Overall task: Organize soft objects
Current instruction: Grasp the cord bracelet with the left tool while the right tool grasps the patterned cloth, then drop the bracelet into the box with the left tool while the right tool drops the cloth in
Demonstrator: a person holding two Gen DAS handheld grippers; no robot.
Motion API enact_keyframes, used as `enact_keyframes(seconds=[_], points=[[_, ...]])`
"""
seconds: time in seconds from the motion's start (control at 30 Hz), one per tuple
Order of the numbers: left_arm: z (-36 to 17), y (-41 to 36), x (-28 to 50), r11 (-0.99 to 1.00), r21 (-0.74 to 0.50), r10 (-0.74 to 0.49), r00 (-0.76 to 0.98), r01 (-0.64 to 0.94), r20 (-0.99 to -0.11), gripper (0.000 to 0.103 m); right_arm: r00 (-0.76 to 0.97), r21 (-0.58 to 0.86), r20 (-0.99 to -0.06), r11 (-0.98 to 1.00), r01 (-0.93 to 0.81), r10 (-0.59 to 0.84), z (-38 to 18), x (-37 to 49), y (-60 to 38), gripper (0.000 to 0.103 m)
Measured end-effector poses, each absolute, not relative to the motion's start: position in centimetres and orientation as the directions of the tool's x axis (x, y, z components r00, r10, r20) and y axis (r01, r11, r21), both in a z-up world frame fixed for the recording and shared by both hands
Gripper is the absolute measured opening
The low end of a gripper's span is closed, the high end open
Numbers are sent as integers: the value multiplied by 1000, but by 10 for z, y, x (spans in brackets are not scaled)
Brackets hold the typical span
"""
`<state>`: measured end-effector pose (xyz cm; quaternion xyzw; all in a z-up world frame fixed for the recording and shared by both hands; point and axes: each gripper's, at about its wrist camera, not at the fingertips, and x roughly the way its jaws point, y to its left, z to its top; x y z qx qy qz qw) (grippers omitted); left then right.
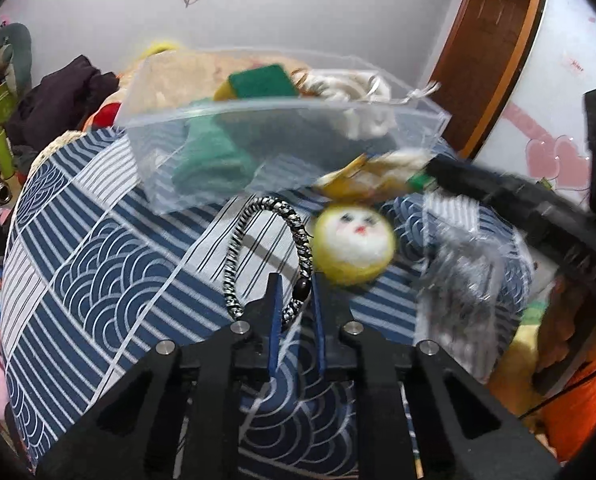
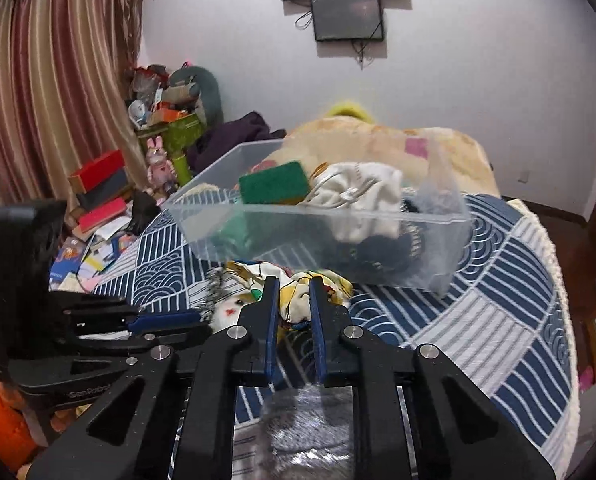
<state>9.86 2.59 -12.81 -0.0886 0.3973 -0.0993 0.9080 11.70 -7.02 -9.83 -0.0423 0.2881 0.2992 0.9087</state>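
two grippers: left gripper (image 1: pixel 295 288) clamps braided black-and-white cord bracelet (image 1: pixel 269 256); right gripper (image 2: pixel 293 292) clamps yellow-printed white cloth (image 2: pixel 293 300); "sen robot" embossed.

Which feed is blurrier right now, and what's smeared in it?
Left wrist view: motion blur smears the right tongs, the patterned cloth, the round doll face; the braided bracelet stays fairly sharp. Right wrist view: mostly sharp, clear bin crisp; fisheye bends both.
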Motion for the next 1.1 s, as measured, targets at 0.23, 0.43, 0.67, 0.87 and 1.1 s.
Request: enact_keyframes(seconds=[0.23, 0.43, 0.67, 0.87, 1.1], points=[[-129, 38, 87, 972, -228, -208, 689, 63, -694, 7, 681, 122, -521, 835, -536, 514, -89, 116, -88, 13], [-109, 41, 79, 974, -219, -193, 732, 61, -654, 7, 704, 126, -491, 841, -525, 513, -79, 113, -96, 13], [-61, 41, 85, 980, -182, -174, 801, 83, -573, 7, 747, 124, -419, 847, -517, 517, -52, 110, -104, 13], [-28, 39, 98, 982, -161, -167, 842, 97, -513, 7, 786, 142, -338, 853, -502, 518, -28, 112, -109, 13], [-13, 39, 131, 985, -138, -162, 853, 106, -496, 7, 815, 109, -306, 869, -482, 491, -16, 132, -95, 13]])
